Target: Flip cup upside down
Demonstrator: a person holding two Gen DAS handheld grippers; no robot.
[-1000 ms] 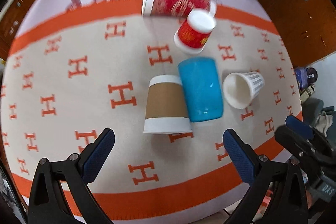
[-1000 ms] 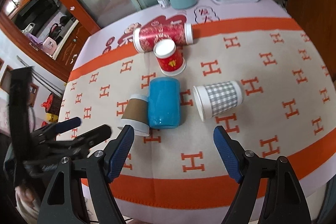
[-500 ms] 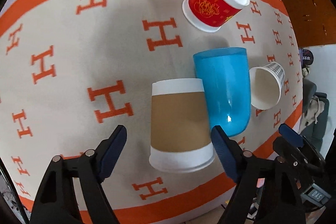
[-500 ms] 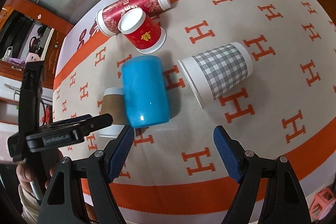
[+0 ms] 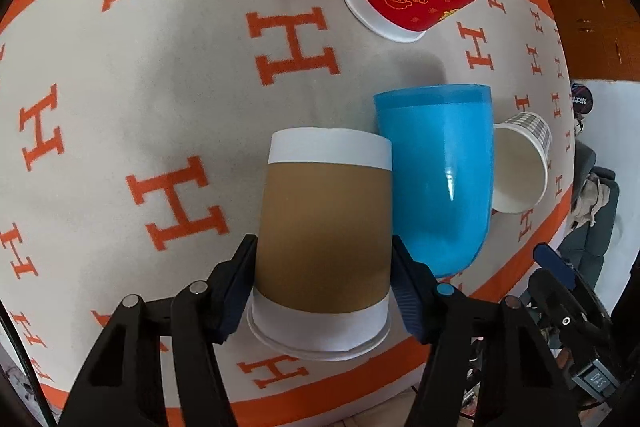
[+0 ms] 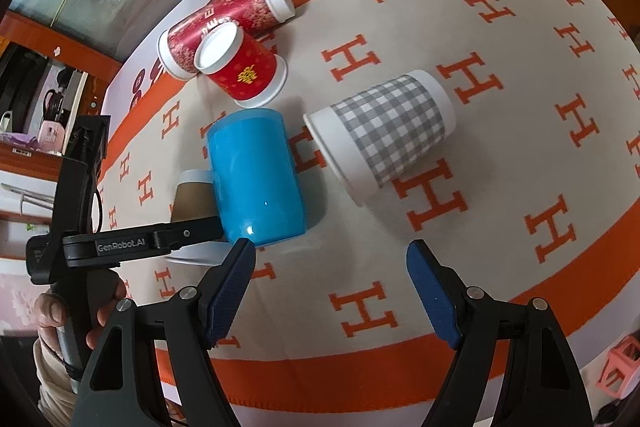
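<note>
Brown-sleeved paper cup (image 5: 324,247) lies on its side on the H-patterned blanket (image 5: 120,107), touching the blue plastic cup (image 5: 436,179); left gripper (image 5: 324,291) pads press both flanks near the rim end. Light, thin-walled, likely crushable, so a gentle squeeze on the stiffer sleeve band suits. Right gripper (image 6: 332,291) hangs with fingers wide apart, holding nothing.

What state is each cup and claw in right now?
Brown cup: on its side, gripped between the left claw's pads.
Blue cup: on its side, against the brown cup.
Checked cup: on its side, mouth toward the blue cup.
Red cup: upside down, base up.
Tall red cup: on its side.
Left claw: closed on the brown cup.
Right claw: open, holding nothing.
</note>
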